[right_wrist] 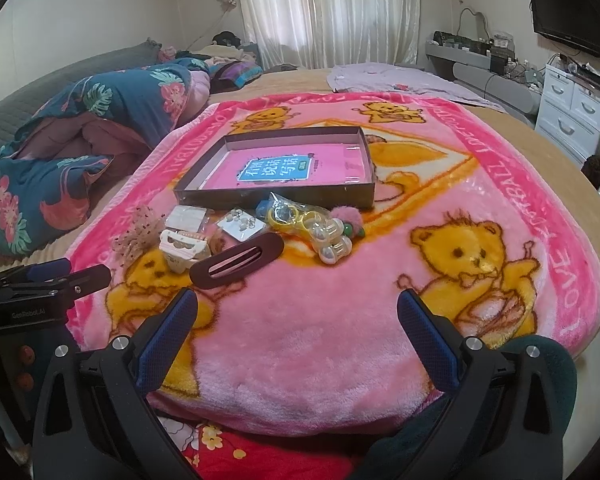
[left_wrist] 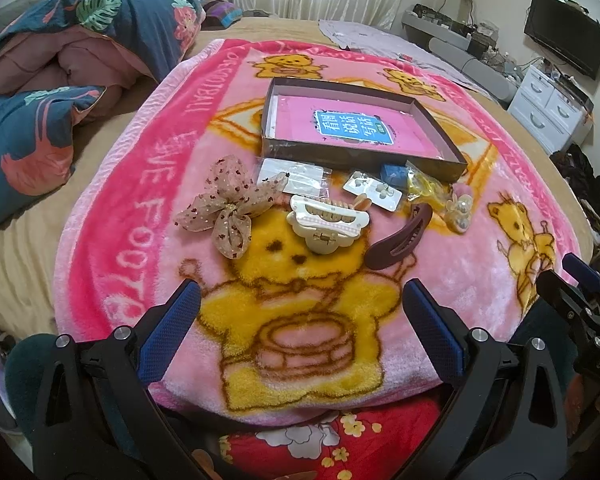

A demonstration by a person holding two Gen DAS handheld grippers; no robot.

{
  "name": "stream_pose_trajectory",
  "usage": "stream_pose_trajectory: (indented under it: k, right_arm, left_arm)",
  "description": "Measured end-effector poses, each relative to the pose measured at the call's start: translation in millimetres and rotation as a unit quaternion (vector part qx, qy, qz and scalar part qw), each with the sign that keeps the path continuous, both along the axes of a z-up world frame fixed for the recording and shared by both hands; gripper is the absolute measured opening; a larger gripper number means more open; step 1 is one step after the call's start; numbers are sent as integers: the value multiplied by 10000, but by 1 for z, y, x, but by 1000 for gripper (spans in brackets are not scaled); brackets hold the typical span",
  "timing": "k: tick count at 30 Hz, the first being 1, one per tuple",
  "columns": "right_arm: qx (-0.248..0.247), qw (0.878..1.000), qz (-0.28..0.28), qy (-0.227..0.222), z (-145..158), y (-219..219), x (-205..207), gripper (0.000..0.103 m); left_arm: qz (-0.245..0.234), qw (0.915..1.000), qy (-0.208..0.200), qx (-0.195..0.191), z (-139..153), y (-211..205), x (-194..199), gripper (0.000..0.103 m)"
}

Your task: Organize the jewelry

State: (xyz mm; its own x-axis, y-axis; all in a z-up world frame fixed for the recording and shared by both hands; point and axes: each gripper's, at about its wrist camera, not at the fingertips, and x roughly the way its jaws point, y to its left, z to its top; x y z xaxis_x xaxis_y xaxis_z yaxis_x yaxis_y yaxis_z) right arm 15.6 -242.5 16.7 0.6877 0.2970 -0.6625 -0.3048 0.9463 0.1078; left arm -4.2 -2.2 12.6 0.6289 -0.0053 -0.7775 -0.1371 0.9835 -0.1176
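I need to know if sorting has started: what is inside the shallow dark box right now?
Inside the box lies only a pink book with a blue label; no jewelry is in it. Whatever is beneath the book is hidden. The near wall also hides a strip of the floor.

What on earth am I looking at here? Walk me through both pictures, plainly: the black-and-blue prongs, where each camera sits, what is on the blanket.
The prongs are two hand-held grippers, each with a camera looking along its fingers. One picture comes from the left gripper, the other from the right gripper; each also glimpses the other at its edge. Both are open and hold nothing.

On the pink bear blanket lies an open shallow box, with only a pink printed sheet showing inside. In front of it sit hair accessories and jewelry: a sheer bow, a cream claw clip, a brown oval clip, a card of earrings, a bag of yellow rings and a pearl piece.
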Motion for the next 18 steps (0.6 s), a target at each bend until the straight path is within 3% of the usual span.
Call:
stream_pose_trajectory:
  k: [18]
  right_arm:
    - [21,10000,10,-7,1,-1,1,99]
  left_arm:
    - [-11,10000,-9,1,1,-1,0,95]
